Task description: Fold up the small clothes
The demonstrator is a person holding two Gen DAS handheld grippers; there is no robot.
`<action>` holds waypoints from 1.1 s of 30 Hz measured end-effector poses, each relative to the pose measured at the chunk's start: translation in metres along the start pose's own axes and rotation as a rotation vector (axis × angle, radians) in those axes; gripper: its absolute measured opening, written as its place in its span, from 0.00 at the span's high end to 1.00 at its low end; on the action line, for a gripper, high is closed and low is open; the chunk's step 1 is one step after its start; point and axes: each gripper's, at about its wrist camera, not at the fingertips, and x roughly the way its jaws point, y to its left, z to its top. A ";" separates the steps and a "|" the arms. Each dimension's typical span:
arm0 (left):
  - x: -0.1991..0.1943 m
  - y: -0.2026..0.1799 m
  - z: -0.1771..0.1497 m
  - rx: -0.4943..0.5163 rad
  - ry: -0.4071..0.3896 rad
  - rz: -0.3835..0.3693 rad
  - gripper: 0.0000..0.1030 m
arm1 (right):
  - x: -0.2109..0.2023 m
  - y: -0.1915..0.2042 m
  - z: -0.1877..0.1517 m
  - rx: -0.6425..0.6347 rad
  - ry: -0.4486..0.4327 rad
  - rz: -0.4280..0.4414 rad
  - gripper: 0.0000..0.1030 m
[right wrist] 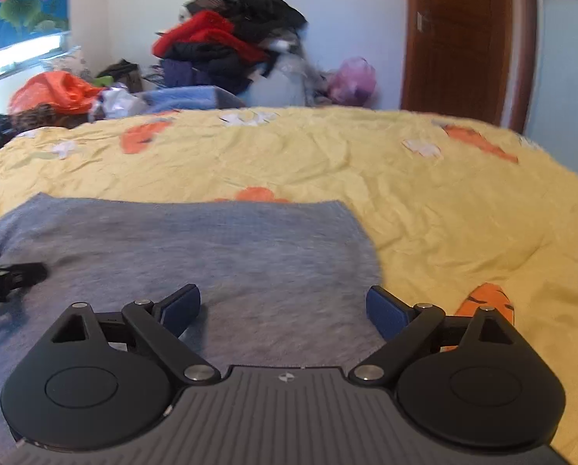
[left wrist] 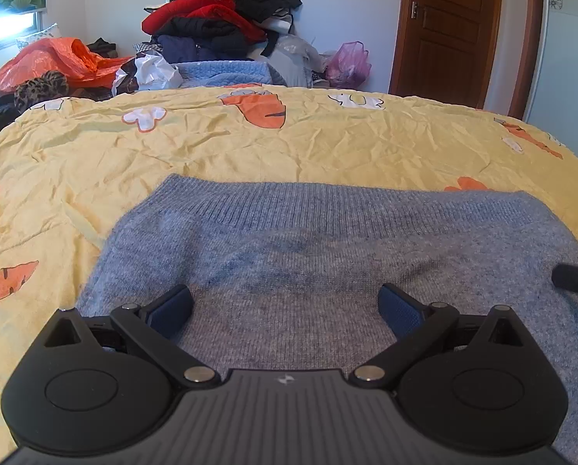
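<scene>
Tongs: my left gripper [left wrist: 285, 304] and right gripper [right wrist: 283, 308] gape wide, empty, above the sweater [left wrist: 327, 255]. Pinching one knit layer would skew the fold.

Right-wrist view blurred; grey knit garment [right wrist: 180, 255] cut off below.

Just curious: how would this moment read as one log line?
left tongs: open, empty | right tongs: open, empty | grey knit garment: flat on yellow bedspread

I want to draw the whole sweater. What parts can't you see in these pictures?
- Gray sweater: near part hidden under the left gripper in the left wrist view.
- Its left side is cut off by the right wrist view's edge; the picture is blurred.
- Sleeves: cannot be made out in either view.
</scene>
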 end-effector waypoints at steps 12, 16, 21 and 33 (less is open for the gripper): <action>0.000 0.000 0.000 0.003 0.001 0.004 0.00 | 0.016 -0.023 -0.006 0.024 0.071 0.029 0.00; -0.021 -0.012 -0.004 0.019 -0.022 0.077 0.00 | 0.014 -0.023 -0.009 0.033 0.063 0.032 0.00; -0.055 -0.023 -0.033 0.078 -0.027 0.005 0.00 | 0.014 -0.024 -0.008 0.032 0.063 0.032 0.00; -0.071 -0.005 -0.044 0.033 -0.052 -0.006 0.00 | -0.025 -0.030 -0.017 0.090 -0.010 0.030 0.07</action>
